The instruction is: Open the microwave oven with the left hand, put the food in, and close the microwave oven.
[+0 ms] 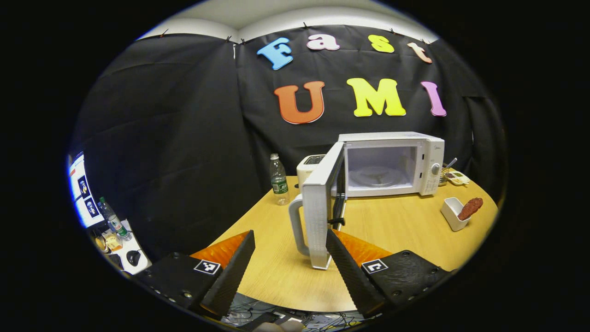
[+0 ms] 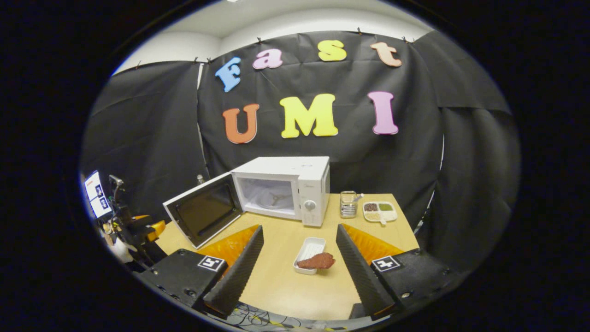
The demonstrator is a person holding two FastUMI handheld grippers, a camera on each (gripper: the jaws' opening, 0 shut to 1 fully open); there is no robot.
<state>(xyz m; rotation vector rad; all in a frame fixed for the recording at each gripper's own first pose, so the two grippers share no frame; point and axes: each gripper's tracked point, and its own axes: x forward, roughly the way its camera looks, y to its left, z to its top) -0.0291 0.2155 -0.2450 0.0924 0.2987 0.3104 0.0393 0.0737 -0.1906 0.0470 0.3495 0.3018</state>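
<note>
**Two hand-held grippers: black blocks, orange webs, square tags**

In the left gripper view, the left gripper (image 1: pixel 290 269) has two ribbed, wedge-shaped fingers (image 1: pixel 230 272) mounted on matte black blocks studded with round screws. Each block carries a white square tag with a black pattern, and orange ridged webs sit behind the fingers. The right gripper (image 2: pixel 299 269), in the right gripper view, has the same build and tags.

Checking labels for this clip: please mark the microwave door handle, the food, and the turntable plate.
Microwave door handle (image 1: pixel 296 226): left gripper view, on the handle's curved bar beside the open door's edge.
Food (image 2: pixel 316 261): right gripper view, middle of the reddish-brown piece lying across the white dish.
Turntable plate (image 1: pixel 377 176): left gripper view, centre of the plate inside the open microwave.
</note>
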